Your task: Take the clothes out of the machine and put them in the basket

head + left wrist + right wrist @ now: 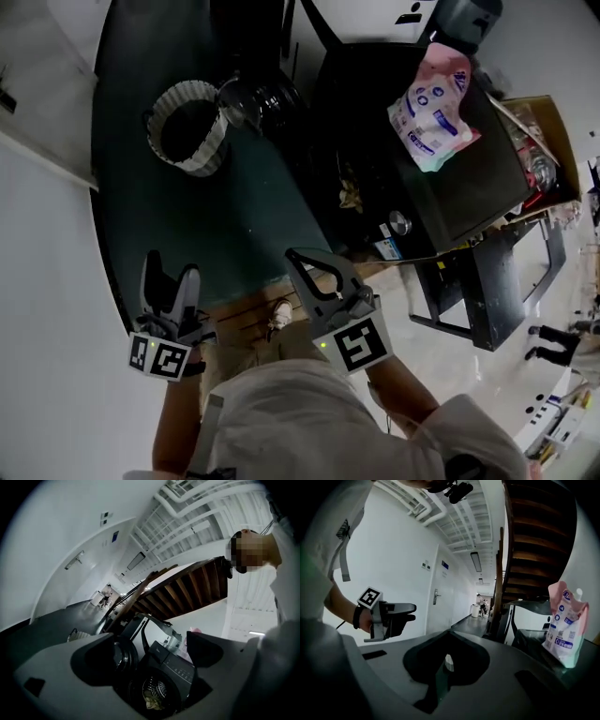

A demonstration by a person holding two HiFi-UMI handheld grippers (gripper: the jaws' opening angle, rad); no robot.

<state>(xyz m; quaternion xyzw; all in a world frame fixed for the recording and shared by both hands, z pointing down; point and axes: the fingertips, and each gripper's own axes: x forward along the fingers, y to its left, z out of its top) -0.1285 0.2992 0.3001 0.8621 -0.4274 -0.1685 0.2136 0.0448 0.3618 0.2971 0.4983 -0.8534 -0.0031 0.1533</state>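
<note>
The black washing machine (450, 192) stands at the upper right with its round door (251, 97) swung open. A pale crumpled garment (349, 194) lies in the drum mouth, and the same garment (152, 700) shows in the left gripper view inside the machine (174, 667). The white slatted basket (187, 127) sits on the dark floor left of the door. My left gripper (171, 269) is held low and well short of the machine, jaws open and empty (150, 656). My right gripper (306, 269) hovers beside it, shut on nothing (445, 660).
A pink detergent pouch (433, 108) stands on the machine's top (563, 630). A cardboard box (546, 141) and a black metal frame (487, 305) are to the right. A white wall (47, 281) runs along the left. A wooden staircase (187, 585) rises over the machine.
</note>
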